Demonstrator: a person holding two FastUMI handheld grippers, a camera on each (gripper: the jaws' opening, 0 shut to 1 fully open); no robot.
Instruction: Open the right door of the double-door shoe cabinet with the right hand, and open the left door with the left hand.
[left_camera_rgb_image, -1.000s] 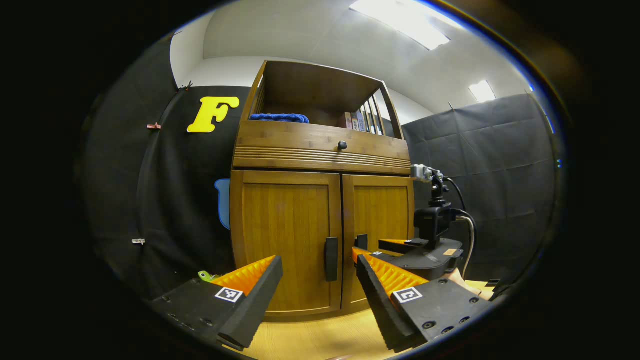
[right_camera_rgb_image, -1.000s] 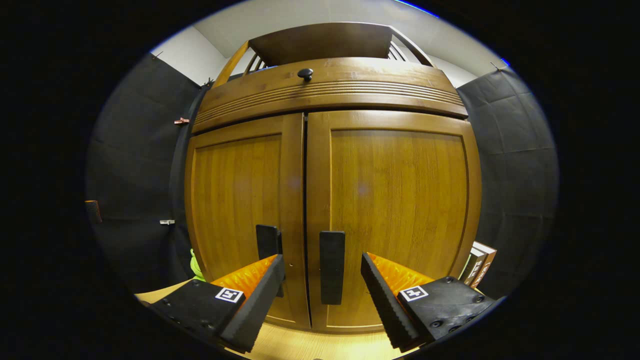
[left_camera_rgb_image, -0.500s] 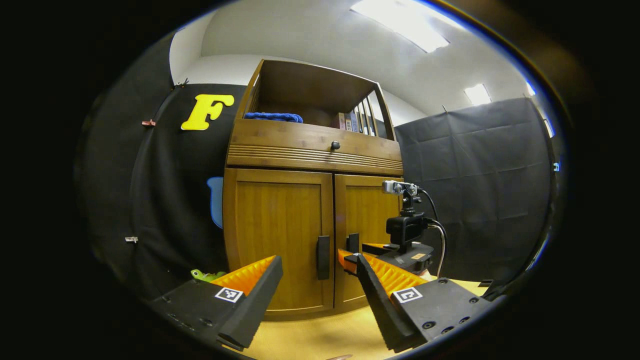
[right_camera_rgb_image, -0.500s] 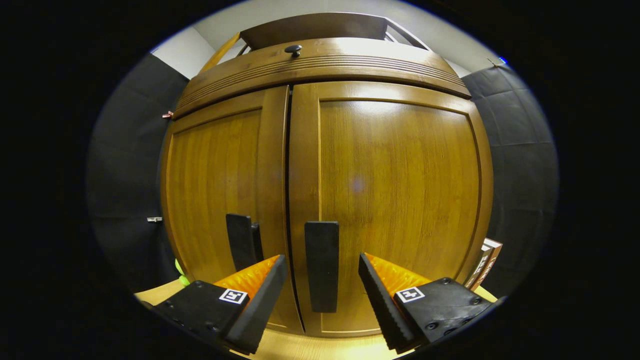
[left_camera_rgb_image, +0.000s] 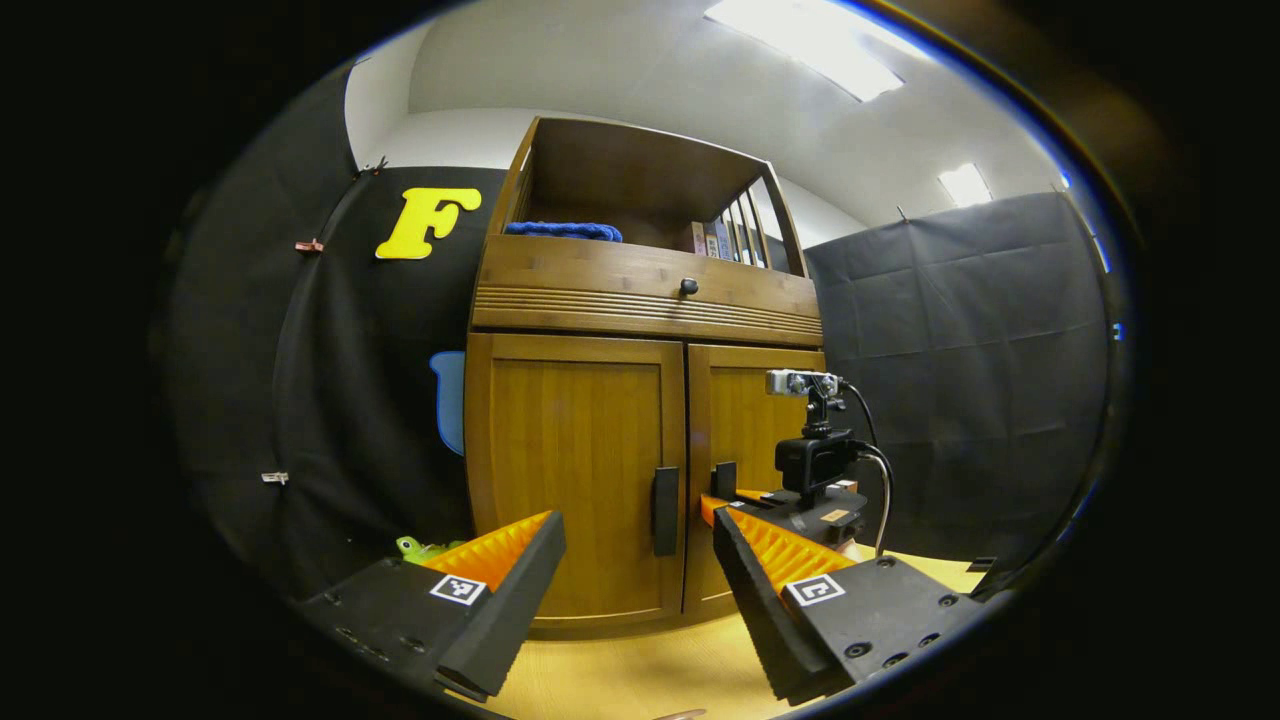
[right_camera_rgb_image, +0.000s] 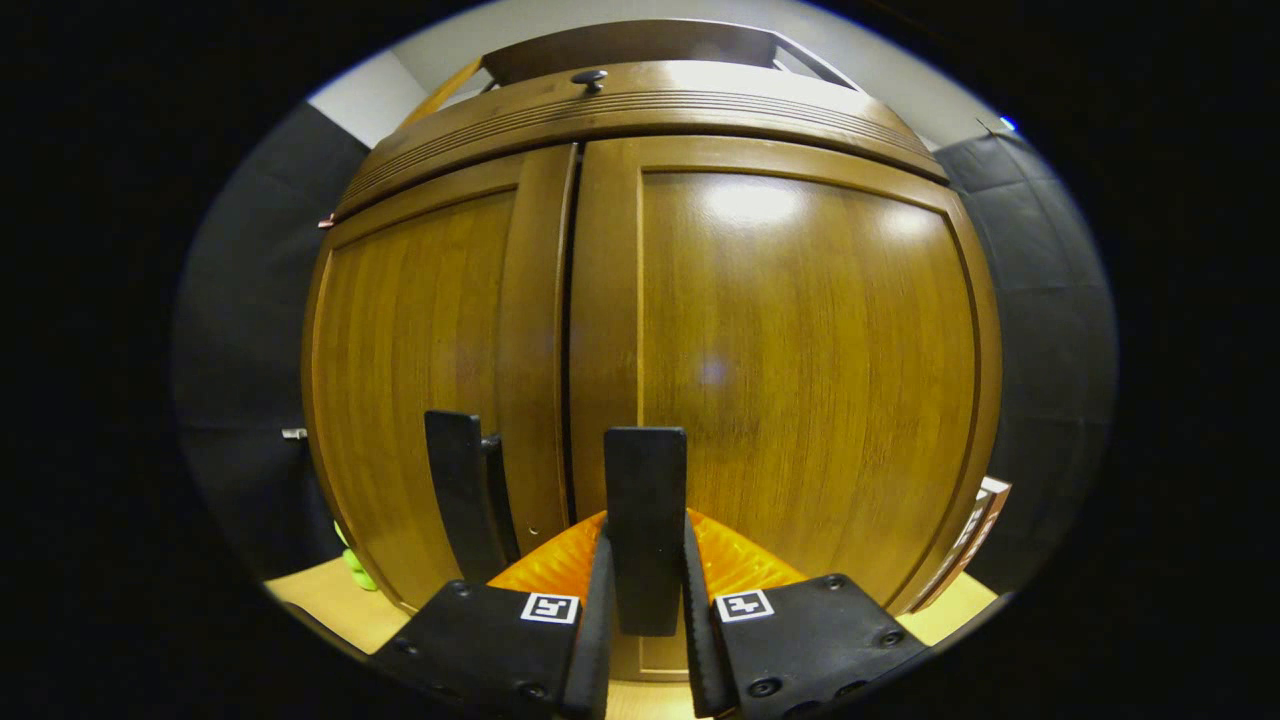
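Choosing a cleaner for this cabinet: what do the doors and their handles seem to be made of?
The right door and left door look like wood or wood veneer, maybe bamboo: fine vertical grain, with a glossy varnish that reflects the ceiling lights. The right handle, gripped by the right claw, and the left handle are matte black bars, plastic or painted metal; I cannot tell which.

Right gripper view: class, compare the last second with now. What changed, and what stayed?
The right tongs moved in and closed on the right door handle. Both doors stayed shut; the left tongs stayed open, back from the left door handle.
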